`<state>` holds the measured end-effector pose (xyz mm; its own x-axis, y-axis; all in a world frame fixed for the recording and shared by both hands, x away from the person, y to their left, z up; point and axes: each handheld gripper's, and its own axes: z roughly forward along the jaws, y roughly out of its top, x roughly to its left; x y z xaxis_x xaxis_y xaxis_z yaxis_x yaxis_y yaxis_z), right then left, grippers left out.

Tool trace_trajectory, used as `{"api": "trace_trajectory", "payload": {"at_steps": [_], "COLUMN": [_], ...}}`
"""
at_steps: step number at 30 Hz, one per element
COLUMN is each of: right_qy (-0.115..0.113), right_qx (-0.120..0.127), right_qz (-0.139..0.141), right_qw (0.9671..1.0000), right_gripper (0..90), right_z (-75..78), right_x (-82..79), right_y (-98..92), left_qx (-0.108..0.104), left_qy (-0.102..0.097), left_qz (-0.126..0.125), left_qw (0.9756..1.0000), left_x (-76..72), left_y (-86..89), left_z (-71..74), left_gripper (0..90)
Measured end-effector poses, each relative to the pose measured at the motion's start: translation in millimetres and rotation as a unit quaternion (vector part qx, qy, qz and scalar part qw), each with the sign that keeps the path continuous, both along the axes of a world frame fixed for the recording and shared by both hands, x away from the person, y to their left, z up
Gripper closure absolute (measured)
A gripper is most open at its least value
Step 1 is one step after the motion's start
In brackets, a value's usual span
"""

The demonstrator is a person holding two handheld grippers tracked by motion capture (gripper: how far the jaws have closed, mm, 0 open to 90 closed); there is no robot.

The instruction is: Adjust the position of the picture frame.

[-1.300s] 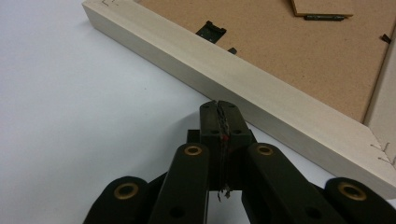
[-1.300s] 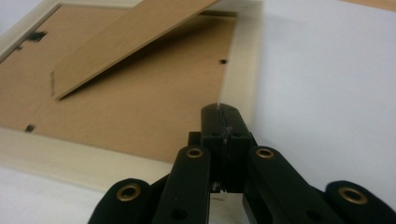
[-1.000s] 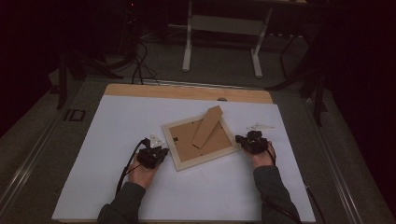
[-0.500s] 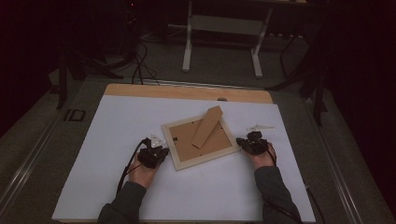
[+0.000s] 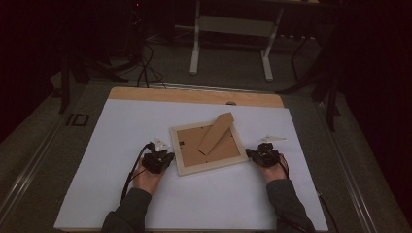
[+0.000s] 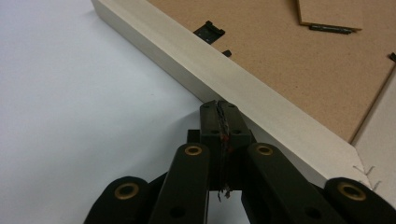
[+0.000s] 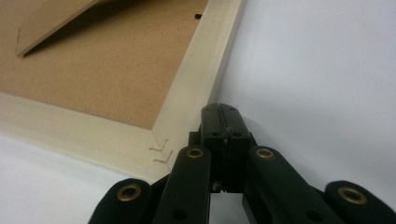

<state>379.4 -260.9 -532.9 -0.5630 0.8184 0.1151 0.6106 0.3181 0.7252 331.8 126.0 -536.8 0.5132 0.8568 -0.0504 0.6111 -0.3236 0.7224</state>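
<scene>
A pale wooden picture frame [image 5: 209, 144] lies face down on the white table, its brown backing board and propped cardboard stand [image 5: 216, 132] facing up. My left gripper [image 5: 164, 156] is shut with nothing in it, and its tips rest against the frame's left edge [image 6: 243, 88]. The tips of my left gripper [image 6: 220, 105] touch that pale side. At the frame's right side my right gripper [image 5: 250, 154] is shut too, empty, its tips [image 7: 220, 108] against the outer edge [image 7: 205, 84] near a stapled corner.
The white sheet [image 5: 116, 136] covers most of a wooden tabletop [image 5: 145, 93], whose bare strip shows at the far edge. Small black turn clips [image 6: 208, 31] sit on the backing board. Cables trail on the dark floor beyond the table.
</scene>
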Motion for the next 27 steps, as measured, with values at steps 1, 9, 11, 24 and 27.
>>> {"api": "trace_trajectory", "payload": {"at_steps": [1, 9, 11, 24, 27], "right_qy": [-0.001, -0.009, -0.01, -0.012, -0.012], "right_qx": [-0.003, -0.027, -0.025, -0.015, -0.01], "right_qz": [0.001, 0.02, 0.022, 0.026, 0.027], "right_qw": [1.0, 0.9994, 0.9994, 0.9995, 0.9995], "right_gripper": [89.9, 89.8, 89.8, 89.9, 89.9], "right_z": [0.1, 1.5, 1.0, -0.7, -1.4], "right_x": [-1.1, -12.5, -14.0, -25.9, -29.9], "right_y": [0.3, 4.7, 4.7, 6.4, 7.8], "left_qx": [0.001, 0.003, 0.003, 0.001, 0.004], "left_qy": [0.0, 0.0, 0.0, 0.005, 0.007], "left_qz": [0.001, 0.006, 0.007, 0.012, 0.014], "left_qw": [1.0, 1.0, 1.0, 0.9999, 0.9999], "left_x": [0.5, 2.8, 2.8, 8.8, 11.2], "left_y": [0.6, 3.6, 3.6, 8.9, 10.0], "left_z": [0.1, 0.4, 0.4, 0.9, 1.6], "left_gripper": [90.0, 90.0, 90.0, 90.0, 90.0]}}
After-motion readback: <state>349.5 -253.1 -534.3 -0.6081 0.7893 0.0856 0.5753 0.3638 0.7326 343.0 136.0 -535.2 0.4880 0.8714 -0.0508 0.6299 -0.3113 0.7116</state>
